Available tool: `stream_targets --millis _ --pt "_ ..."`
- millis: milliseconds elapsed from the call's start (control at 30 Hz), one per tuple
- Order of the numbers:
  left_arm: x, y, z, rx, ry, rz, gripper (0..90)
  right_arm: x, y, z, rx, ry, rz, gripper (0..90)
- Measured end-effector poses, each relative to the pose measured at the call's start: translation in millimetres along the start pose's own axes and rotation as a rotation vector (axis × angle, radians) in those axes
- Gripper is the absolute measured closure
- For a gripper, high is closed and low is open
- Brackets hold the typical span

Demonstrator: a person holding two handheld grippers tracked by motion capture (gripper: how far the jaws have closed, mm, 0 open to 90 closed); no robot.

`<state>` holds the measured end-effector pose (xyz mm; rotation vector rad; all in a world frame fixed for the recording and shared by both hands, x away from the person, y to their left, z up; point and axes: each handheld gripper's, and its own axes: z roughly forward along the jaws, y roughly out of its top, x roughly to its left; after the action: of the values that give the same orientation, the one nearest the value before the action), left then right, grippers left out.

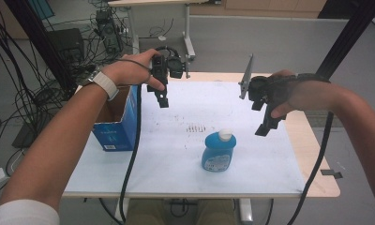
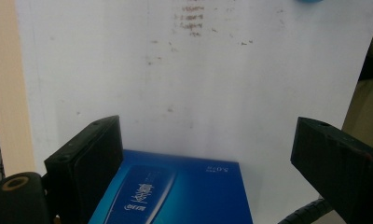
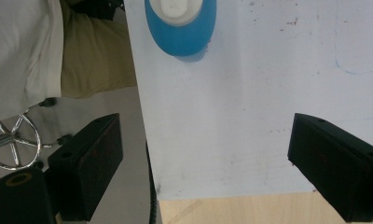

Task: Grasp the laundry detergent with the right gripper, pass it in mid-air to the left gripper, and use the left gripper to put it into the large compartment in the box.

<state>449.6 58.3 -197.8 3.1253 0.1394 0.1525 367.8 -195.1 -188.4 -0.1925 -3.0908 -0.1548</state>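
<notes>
A blue bottle (image 1: 219, 152) with a white cap stands upright on the white sheet (image 1: 185, 117) near the table's front middle; in the right gripper view the blue bottle (image 3: 181, 21) shows from above at the top edge. An open blue cardboard box (image 1: 116, 119) sits at the sheet's left edge, and its blue side (image 2: 175, 191) lies below the left jaws. My left gripper (image 1: 161, 96) hovers above the box's far right corner, open and empty. My right gripper (image 1: 265, 119) hangs above the sheet's right part, open and empty, well apart from the bottle.
The wooden table (image 1: 317, 154) shows bare beyond the sheet's right edge. Cables trail from both grippers over the front edge. Cables and equipment (image 1: 82, 42) lie on the floor behind and left. A chair base (image 3: 14, 144) stands below the table edge.
</notes>
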Motion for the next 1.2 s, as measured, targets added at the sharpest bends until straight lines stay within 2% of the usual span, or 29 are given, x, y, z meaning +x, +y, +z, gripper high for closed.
stream_targets --millis 367,833,1200 --pt "-0.3 -2.9 -2.3 -0.002 0.001 -0.010 9.1 -0.1 -2.0 -3.0 -0.017 -0.015 0.012 8.3" --pt "-1.7 -3.5 -3.3 -0.006 0.008 -0.004 9.2 3.1 -0.8 -2.8 -0.017 -0.014 0.009 8.0" --pt "-3.3 -4.9 -2.3 -0.013 0.018 -0.015 9.1 6.1 -3.5 2.4 -0.031 -0.004 0.007 6.1"
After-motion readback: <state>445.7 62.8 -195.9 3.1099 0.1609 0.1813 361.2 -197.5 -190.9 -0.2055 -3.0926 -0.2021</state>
